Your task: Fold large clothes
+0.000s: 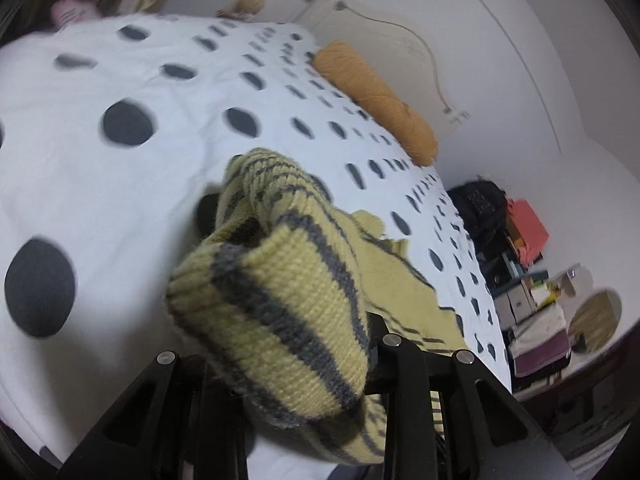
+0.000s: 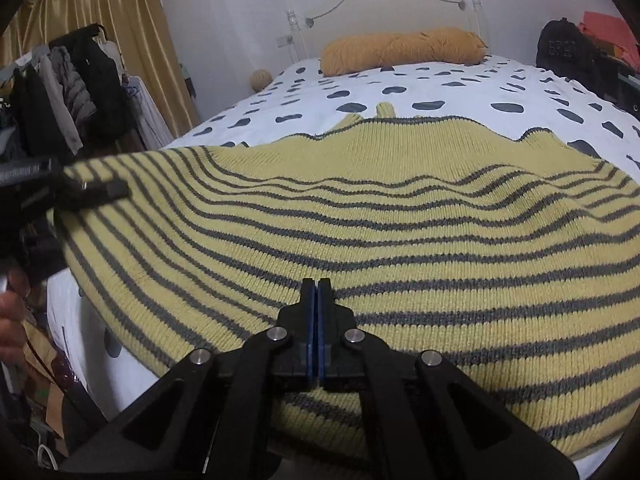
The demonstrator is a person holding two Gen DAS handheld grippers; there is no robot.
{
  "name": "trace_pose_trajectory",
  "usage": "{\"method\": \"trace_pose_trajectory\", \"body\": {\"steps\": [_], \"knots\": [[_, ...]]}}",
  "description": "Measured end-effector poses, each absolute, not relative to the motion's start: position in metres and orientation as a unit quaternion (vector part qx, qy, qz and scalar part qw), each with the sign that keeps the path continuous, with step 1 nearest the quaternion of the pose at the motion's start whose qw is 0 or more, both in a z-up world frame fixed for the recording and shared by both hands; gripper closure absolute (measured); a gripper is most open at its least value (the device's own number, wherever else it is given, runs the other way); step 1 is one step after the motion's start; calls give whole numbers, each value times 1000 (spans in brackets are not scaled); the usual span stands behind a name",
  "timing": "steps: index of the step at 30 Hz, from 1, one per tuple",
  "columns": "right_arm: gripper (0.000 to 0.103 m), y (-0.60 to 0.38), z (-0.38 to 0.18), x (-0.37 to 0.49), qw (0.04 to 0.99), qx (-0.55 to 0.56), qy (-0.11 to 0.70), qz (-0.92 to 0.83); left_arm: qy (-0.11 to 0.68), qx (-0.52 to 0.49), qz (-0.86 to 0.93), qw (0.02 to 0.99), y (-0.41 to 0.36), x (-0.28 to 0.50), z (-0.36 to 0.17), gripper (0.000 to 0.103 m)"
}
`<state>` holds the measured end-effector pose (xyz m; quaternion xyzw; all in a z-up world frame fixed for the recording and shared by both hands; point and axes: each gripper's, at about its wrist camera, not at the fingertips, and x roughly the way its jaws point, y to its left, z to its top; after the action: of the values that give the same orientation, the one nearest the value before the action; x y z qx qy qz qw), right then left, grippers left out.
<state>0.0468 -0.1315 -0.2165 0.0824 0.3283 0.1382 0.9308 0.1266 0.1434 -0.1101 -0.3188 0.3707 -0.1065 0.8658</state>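
The left tool [image 1: 280, 320] grips a bunched sweater [image 2: 360, 220] edge above the bed [image 2: 440, 88]; the right tool [image 2: 319, 292], fully closed and empty, hovers over the spread knit.

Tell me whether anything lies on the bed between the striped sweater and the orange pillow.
Nothing visible does. Beyond the sweater the spotted bedspread lies bare up to the orange pillow at the headboard.
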Motion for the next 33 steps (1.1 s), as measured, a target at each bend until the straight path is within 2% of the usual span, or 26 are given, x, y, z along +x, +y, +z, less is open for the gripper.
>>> {"method": "trace_pose_trajectory", "body": {"steps": [5,10,16,19,21,24,26,28,29,31,33], "knots": [[103,-139,-219,38,937,105,302,142,354,-227,-181,889,81,137,-58,74],[103,-150,-227,20,943,156,259,141,365,-122,-295,874,-20,138,-26,74],[103,-156,-239,-12,954,185,198,125,461,45,-446,766,-151,117,-65,74],[103,-162,-246,-17,952,205,186,130,481,126,-471,729,-184,104,-87,74],[103,-165,-248,-20,953,205,174,139,484,144,-473,722,-189,103,-89,74],[103,-168,-248,-20,949,219,172,146,468,98,-477,738,-180,104,-71,74],[103,-167,-247,-21,950,222,167,146,453,107,-492,736,-180,102,-66,74],[103,-167,-247,-21,949,225,164,146,470,120,-504,715,-189,97,-78,69],[103,-166,-247,-21,950,223,164,145,482,132,-510,700,-197,96,-84,59],[103,-165,-248,-22,949,223,164,149,507,172,-504,678,-212,91,-101,55],[103,-171,-249,-27,947,232,154,159,511,181,-504,673,-218,92,-105,38]]}}
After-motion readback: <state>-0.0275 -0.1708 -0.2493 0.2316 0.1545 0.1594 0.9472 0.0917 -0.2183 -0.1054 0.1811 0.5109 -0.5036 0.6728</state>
